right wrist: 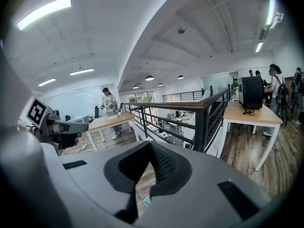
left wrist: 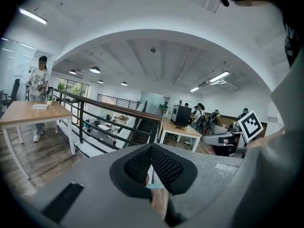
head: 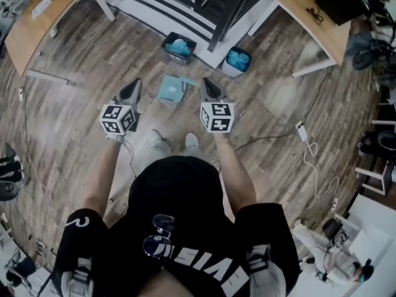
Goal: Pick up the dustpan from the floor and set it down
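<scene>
The light teal dustpan (head: 171, 89) lies on the wooden floor ahead of the person's feet, between the tips of both grippers. My left gripper (head: 133, 89) hangs just left of it, my right gripper (head: 208, 87) just right of it, both above the floor and apart from it. In the left gripper view my left gripper (left wrist: 151, 147) has its pads meeting at the tip with nothing between them, and a sliver of the dustpan (left wrist: 155, 186) shows below. In the right gripper view my right gripper (right wrist: 150, 144) is also shut and empty.
Two bins lined with blue bags (head: 179, 47) (head: 237, 60) stand just beyond the dustpan by a black railing (head: 223, 17). Wooden desks (head: 37, 23) (head: 312, 17) flank the space. A white cable and adapter (head: 302, 131) lie on the floor to the right.
</scene>
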Demonstrator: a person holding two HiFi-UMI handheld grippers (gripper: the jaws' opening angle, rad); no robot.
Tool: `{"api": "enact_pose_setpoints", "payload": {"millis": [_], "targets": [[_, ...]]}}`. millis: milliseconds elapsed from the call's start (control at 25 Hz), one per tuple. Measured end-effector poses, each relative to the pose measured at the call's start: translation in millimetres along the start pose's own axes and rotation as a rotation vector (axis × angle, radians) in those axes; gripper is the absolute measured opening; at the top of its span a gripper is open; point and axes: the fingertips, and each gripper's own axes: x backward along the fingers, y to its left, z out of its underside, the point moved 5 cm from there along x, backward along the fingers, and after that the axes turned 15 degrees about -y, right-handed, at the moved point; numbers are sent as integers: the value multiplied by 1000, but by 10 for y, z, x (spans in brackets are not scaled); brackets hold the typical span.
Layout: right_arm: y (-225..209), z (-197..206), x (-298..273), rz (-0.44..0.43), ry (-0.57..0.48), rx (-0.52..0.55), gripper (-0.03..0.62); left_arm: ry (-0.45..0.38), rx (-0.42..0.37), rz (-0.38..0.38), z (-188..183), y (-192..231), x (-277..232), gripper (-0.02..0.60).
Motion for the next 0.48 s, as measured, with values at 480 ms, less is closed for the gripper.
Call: {"api": "enact_pose_setpoints", "payload": {"millis": [480], "targets": [[33, 682, -650, -97, 128, 70, 26, 69, 39, -3, 561, 448, -126, -3]]}}
